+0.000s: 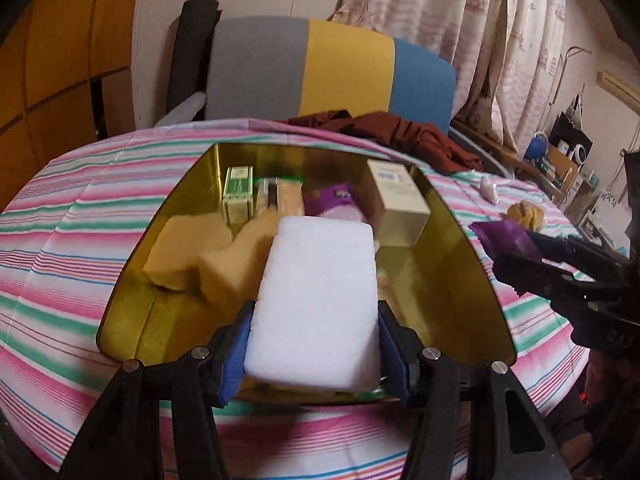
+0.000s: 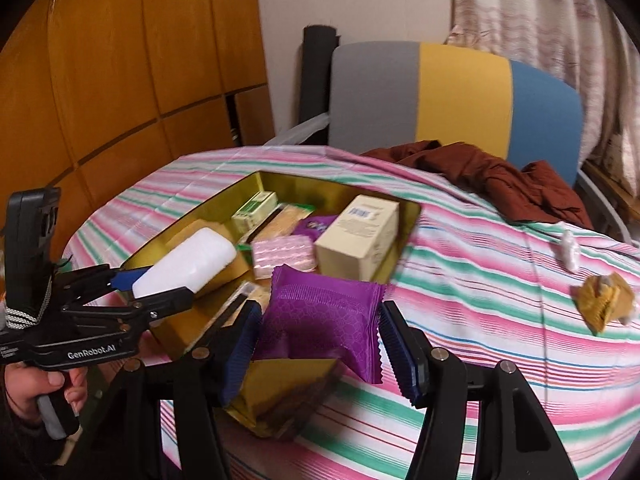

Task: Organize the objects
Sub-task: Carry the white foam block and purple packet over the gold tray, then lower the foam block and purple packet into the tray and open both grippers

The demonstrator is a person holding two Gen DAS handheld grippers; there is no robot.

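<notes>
Blue ribbed fingers (image 1: 236, 354) of the left gripper (image 1: 314, 350) press against both long sides of a white rectangular foam block (image 1: 316, 304), gripping it above the near end of a gold-lined open tin box (image 1: 456, 280). In the right wrist view the right gripper (image 2: 320, 344) carries a purple crinkle-edged foil packet (image 2: 320, 320) between its fingers; the left pad touches the packet, while the right pad appears to stand slightly off its serrated edge, so the firmness of that grip cannot be told. The packet hangs over the box's near corner.

Inside the box, beyond the block, lie two tan sponge pieces (image 1: 200, 256), a green-and-white small carton (image 1: 239, 194), a cream rectangular carton (image 1: 396, 200) leaning on the right wall, a pink blister-like pack (image 2: 284, 254) and another purple wrapper (image 1: 332, 196).

The box sits on a desk covered by a pink, green and white striped cloth (image 1: 72, 232). Farther right on the cloth rest a crumpled tan wrapper (image 2: 604, 300) and a small white object (image 2: 570, 250), well apart from the box. At the far edge lies a rumpled rust-brown garment (image 2: 492, 176), and behind it stands a chair with a grey, yellow and blue backrest (image 2: 460, 100).
</notes>
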